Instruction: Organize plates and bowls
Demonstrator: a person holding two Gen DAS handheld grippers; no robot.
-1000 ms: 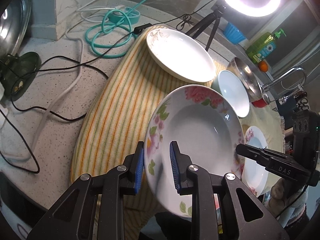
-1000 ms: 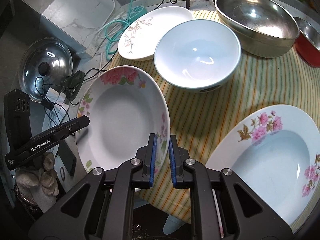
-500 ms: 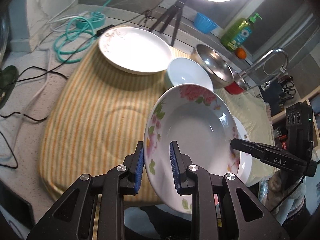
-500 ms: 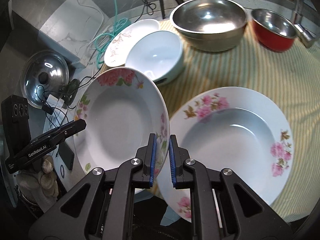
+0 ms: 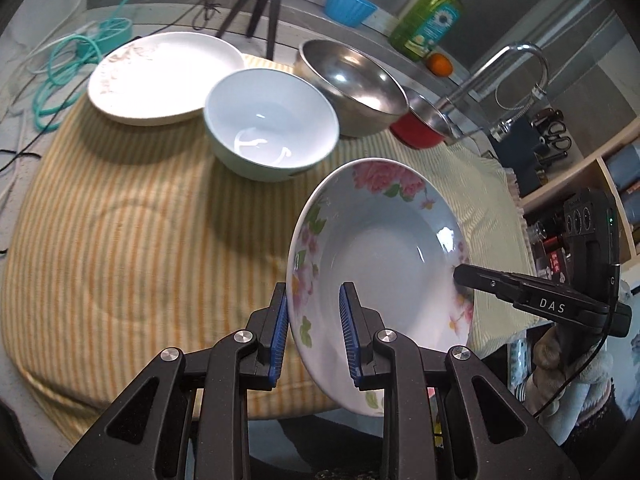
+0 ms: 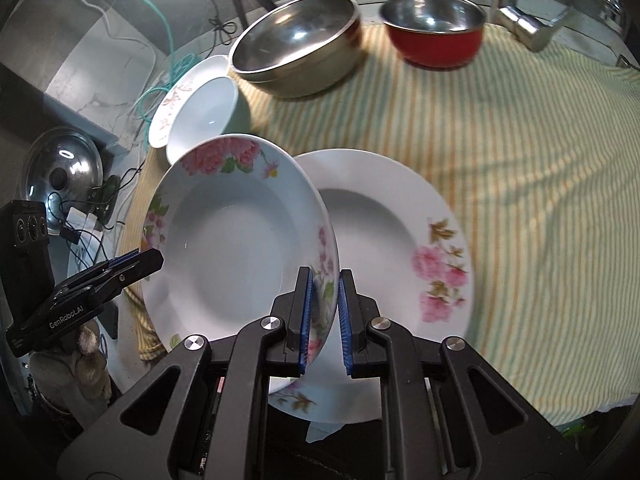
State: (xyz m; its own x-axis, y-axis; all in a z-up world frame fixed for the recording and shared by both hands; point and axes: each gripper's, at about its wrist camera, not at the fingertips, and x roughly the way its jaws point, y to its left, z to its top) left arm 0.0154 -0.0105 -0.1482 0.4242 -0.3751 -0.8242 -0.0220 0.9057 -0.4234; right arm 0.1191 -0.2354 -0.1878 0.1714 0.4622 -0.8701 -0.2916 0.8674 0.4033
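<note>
Carried sideways across the striped cloth [image 5: 120,240] since the earlier frames, the floral soup plate [image 5: 380,264] is now held tilted over a second floral soup plate [image 6: 392,240], which a second ago lay well off to the right of the right jaws and now lies directly ahead of them, partly hidden behind the held plate. Both grippers are closed on the carried plate: the left gripper [image 5: 314,332] is clamped on its near-left rim, with the rim seen between the blue pads, and the right gripper [image 6: 324,316] is clamped on the opposite rim, the pads pressed tight against the thin edge. The plate is clear of the cloth, with its far edge higher than its near edge in both views. Beyond the jaws, a white bowl [image 5: 272,136], a white leaf-patterned plate [image 5: 160,76], a steel bowl [image 5: 352,80] and a red bowl [image 6: 436,32] are left standing singly on the cloth over the counter [image 5: 24,128]. The task is judged to be at an early stage: one stacking of like plates is under way but not yet set down, and the bowls and the remaining plate are still to be gathered.
</note>
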